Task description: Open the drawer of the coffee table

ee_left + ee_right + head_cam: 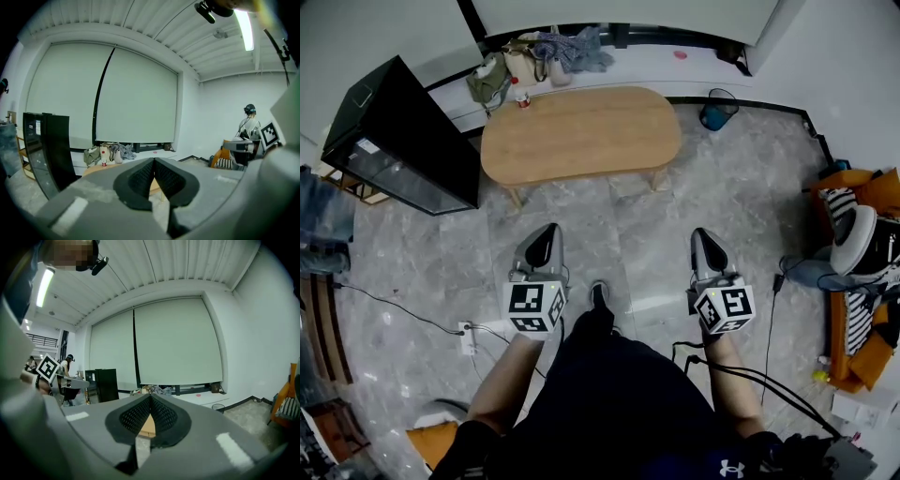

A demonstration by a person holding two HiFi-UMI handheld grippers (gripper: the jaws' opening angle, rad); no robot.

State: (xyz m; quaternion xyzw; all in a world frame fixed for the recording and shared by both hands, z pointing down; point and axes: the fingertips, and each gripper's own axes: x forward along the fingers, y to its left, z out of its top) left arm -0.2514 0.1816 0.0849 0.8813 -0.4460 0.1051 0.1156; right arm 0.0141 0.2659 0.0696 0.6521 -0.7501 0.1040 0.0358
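An oval wooden coffee table (581, 131) is being shown in the upper middle of the head view, standing on a grey marbled floor (628, 234). Only its top and two of its legs are being seen from this steep angle; the drawer itself cannot be made out.

The left gripper (546, 231) is being held at the lower centre-left of the frame and the right gripper (703, 234) at the lower centre-right. Both are being pointed up the frame toward the table's near long edge and are being kept well apart from it.

In the left gripper view, the left gripper (153, 161) is being held fully closed. Its dark ribbed pads (140, 178) are being pressed together at the tip, with nothing caught between them. In the right gripper view, the right gripper (150, 397) is likewise being held closed and empty, its pads (136, 417) meeting at the tip. A sliver of the table's wood is being glimpsed through the gap beneath each pair of pads.

A black cabinet (398, 136) is being seen at the upper left of the head view, just beside the table's left end. Bags and clothes (553, 52) are being kept on a white ledge beyond the table, and a blue bin (717, 111) is being seen at the table's upper right.
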